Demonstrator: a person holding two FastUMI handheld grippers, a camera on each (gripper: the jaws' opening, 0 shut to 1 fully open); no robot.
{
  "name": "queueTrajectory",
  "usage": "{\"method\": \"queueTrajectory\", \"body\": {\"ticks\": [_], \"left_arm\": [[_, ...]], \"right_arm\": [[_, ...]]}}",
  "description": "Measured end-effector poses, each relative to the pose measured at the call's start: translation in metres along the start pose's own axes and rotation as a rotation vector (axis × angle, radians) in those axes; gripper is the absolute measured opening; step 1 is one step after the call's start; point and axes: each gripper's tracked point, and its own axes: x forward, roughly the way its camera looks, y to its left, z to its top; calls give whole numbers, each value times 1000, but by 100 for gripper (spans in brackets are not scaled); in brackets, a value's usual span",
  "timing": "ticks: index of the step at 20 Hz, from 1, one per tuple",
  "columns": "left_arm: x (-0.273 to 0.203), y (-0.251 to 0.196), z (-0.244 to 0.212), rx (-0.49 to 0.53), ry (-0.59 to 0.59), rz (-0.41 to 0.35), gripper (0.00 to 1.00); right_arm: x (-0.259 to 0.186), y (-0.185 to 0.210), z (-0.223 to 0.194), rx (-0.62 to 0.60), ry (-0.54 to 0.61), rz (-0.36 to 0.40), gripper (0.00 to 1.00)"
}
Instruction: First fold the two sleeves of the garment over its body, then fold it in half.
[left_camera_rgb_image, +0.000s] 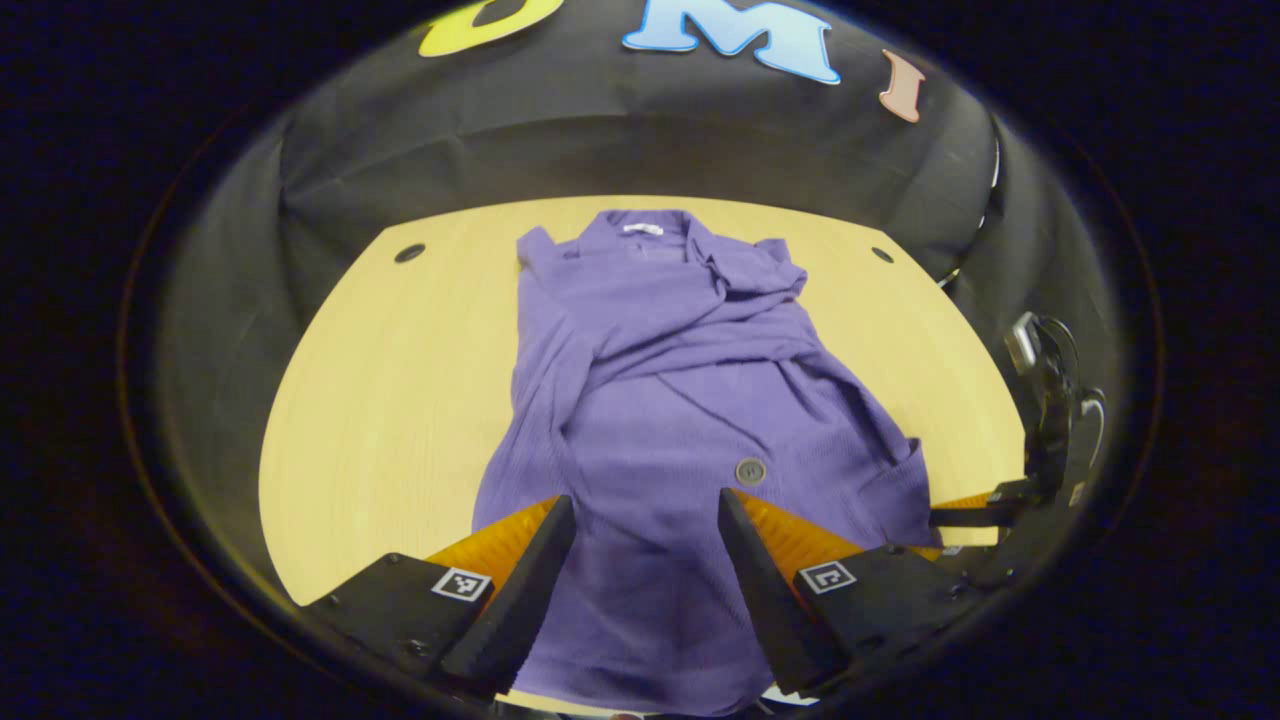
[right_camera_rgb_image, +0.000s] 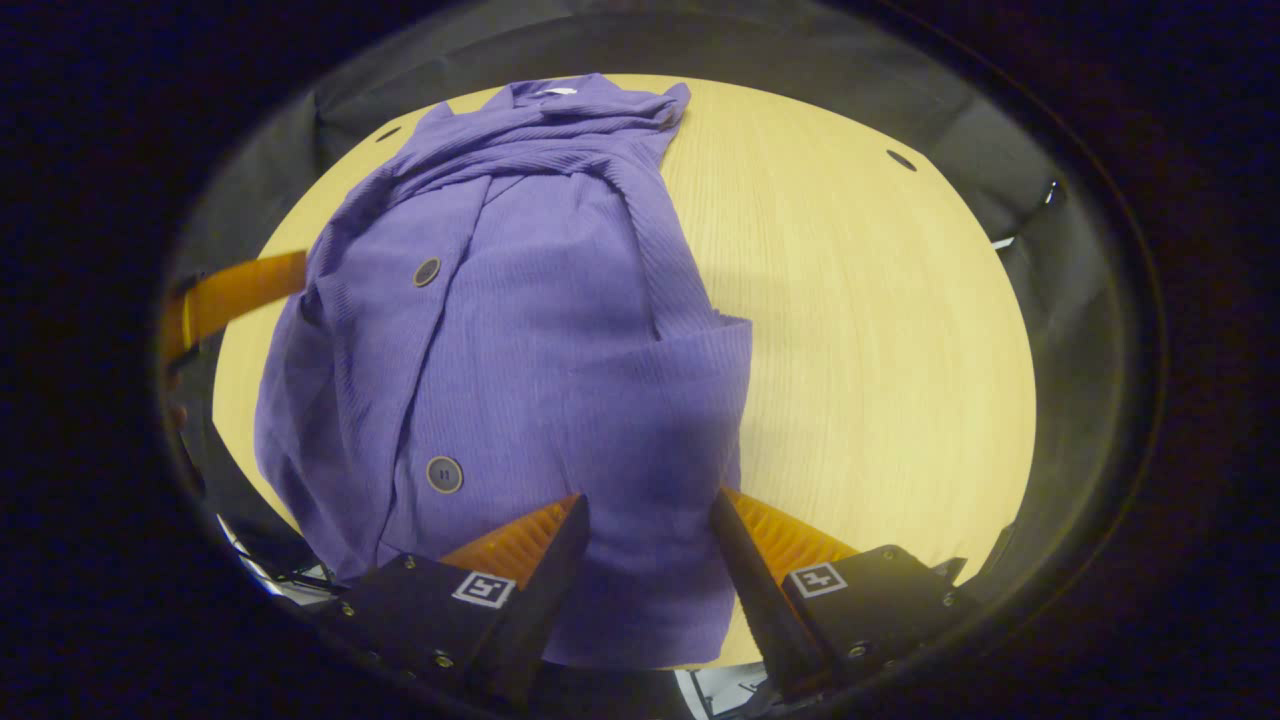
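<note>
Left gripper view has the purple garment (left_camera_rgb_image: 660, 400) lying on the wooden table (left_camera_rgb_image: 380, 400) ahead of the left gripper (left_camera_rgb_image: 645, 520), both sleeves (left_camera_rgb_image: 700, 340) crossed over its body. The halving fold looks in hand. Both the left and right gripper (right_camera_rgb_image: 648, 520) hover spread wide over the near hem (right_camera_rgb_image: 640, 600), holding nothing; next, each needs a hem corner between its fingers.

garment (left_camera_rgb_image: 650, 400): solid purple with a fine ribbed knit, ahead of and between both grippers' fingers
buttons (right_camera_rgb_image: 444, 474): dark grey-brown, round, on the purple front
neck label (left_camera_rgb_image: 642, 229): white, at the collar far from the grippers
table (right_camera_rgb_image: 880, 330): pale yellow wood grain, with small dark holes
</note>
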Motion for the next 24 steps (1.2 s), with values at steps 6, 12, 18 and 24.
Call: {"method": "queueTrajectory", "body": {"ticks": [6,12,18,24], "left_arm": [[-25,24,-69,-31,116,60,96],[-18,53,-107,-47,253,146,96],[-9,54,-124,-76,383,166,95],[-7,54,-123,-113,403,152,92]], "right_arm": [[-1,0,0,14,24,-7,85],[-1,1,1,29,33,-10,85],[-2,1,1,47,45,-11,85],[-4,2,9,49,70,-24,83]]}}
